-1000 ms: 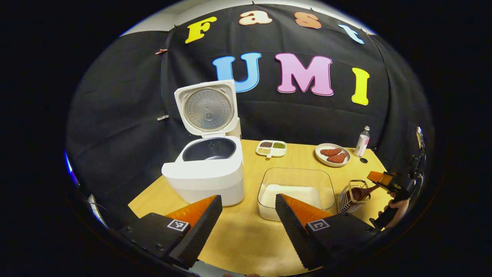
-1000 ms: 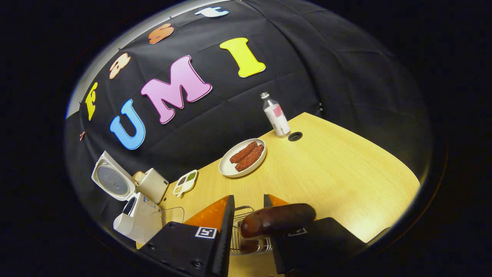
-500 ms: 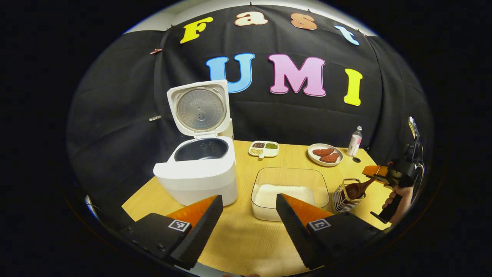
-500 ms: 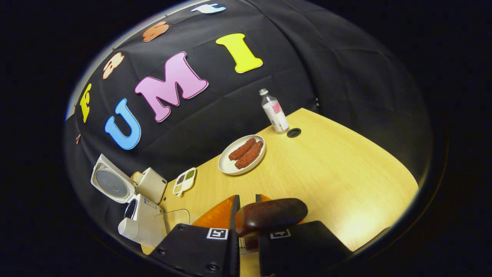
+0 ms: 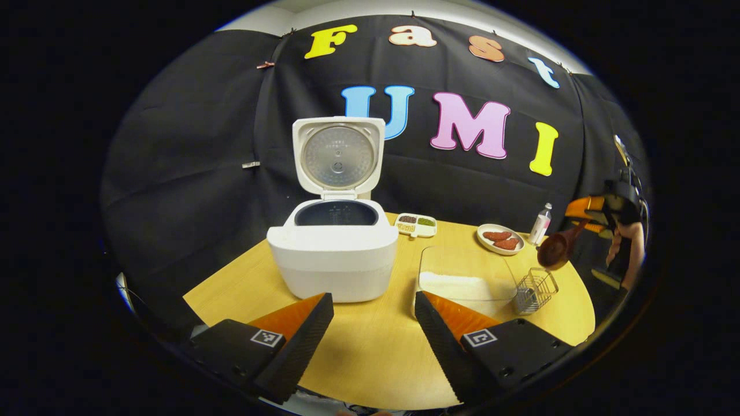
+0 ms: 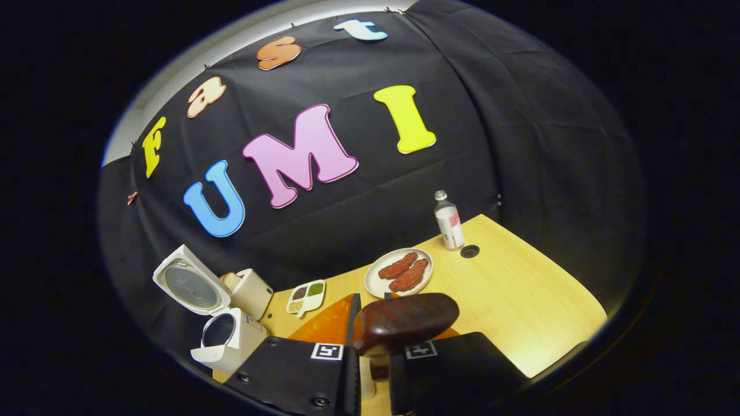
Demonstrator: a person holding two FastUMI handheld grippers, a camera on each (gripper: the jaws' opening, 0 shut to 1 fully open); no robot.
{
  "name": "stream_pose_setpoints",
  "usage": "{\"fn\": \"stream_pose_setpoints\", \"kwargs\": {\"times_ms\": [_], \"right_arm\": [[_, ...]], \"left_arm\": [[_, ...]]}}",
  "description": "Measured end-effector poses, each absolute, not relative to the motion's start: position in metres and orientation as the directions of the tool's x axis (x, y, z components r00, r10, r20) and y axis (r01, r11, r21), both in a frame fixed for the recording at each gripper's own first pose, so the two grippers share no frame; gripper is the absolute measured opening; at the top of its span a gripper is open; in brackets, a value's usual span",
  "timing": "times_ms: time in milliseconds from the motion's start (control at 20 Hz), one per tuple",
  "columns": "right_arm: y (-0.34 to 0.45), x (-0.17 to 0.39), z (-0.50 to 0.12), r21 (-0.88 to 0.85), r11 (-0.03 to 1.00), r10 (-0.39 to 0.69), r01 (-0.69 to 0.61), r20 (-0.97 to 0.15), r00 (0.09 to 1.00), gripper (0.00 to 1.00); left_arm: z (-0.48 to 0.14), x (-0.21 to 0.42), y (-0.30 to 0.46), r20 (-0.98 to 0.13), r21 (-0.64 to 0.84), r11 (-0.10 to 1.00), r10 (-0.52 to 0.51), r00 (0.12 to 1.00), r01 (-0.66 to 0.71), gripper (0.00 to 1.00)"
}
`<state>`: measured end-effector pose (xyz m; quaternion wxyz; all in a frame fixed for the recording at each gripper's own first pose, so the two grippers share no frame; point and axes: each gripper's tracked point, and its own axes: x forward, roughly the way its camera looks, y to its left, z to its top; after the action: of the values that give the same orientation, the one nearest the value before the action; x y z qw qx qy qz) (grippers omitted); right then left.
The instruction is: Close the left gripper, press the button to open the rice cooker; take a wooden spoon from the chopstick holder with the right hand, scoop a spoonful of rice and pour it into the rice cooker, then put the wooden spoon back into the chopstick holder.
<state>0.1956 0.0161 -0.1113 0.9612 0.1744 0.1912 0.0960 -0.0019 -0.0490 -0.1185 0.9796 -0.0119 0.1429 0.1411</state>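
On the bench (image 5: 370,358) I see the cooker (image 5: 335,254) with its lid up, the rice tub (image 5: 465,277) beside it. My right tongs (image 6: 370,346) pinch the spoon (image 5: 556,248) above the holder (image 5: 535,290); my left tongs (image 5: 373,341) are spread

The left gripper (image 5: 373,332) hangs over the near edge of the wooden table (image 5: 370,358), its two fingers spread wide apart with nothing between them. Beyond them the white rice cooker (image 5: 335,254) stands with its lid up. To the right sits a clear container of rice (image 5: 465,277), then the wire chopstick holder (image 5: 535,290). Above that holder, the right gripper (image 5: 587,211) grips the wooden spoon (image 5: 556,249), bowl hanging downward.
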Motion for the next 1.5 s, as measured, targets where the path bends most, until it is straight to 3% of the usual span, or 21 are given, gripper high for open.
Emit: {"fn": "stream_pose_setpoints", "kwargs": {"times_ms": [300, 400, 450, 500, 900, 1200, 1500], "right_arm": [[0.086, 0.179, -0.102, 0.342, 0.916, 0.321, -0.209, -0.315, 0.893, 0.19], [0.107, 0.175, -0.110, 0.321, 0.916, 0.345, -0.241, -0.324, 0.881, 0.24], [0.117, 0.175, -0.116, 0.303, 0.918, 0.354, -0.258, -0.326, 0.876, 0.19], [0.126, 0.175, -0.125, 0.282, 0.919, 0.363, -0.275, -0.334, 0.870, 0.23], [0.165, 0.180, -0.212, 0.136, 0.935, 0.354, -0.327, -0.362, 0.862, 0.24], [0.179, 0.173, -0.244, 0.150, 0.943, 0.333, -0.298, -0.370, 0.867, 0.24], [0.232, 0.137, -0.259, 0.250, 0.911, 0.407, -0.328, -0.415, 0.814, 0.24]], "left_arm": [[-0.139, -0.027, -0.008, -0.340, -0.063, 0.955, 0.253, 0.906, -0.291, 0.96], [-0.123, -0.029, 0.001, -0.311, -0.072, 0.959, 0.239, 0.920, -0.273, 0.96], [-0.113, -0.028, 0.006, -0.291, -0.068, 0.962, 0.235, 0.927, -0.265, 0.96], [-0.111, -0.027, 0.013, -0.282, -0.063, 0.962, 0.238, 0.930, -0.265, 0.95], [-0.143, -0.004, 0.040, -0.342, -0.026, 0.979, 0.183, 0.922, -0.204, 0.96], [-0.159, 0.019, 0.042, -0.349, -0.061, 0.979, 0.160, 0.923, -0.193, 0.96], [-0.161, 0.022, 0.052, -0.351, -0.061, 0.979, 0.161, 0.922, -0.195, 0.96]]}}
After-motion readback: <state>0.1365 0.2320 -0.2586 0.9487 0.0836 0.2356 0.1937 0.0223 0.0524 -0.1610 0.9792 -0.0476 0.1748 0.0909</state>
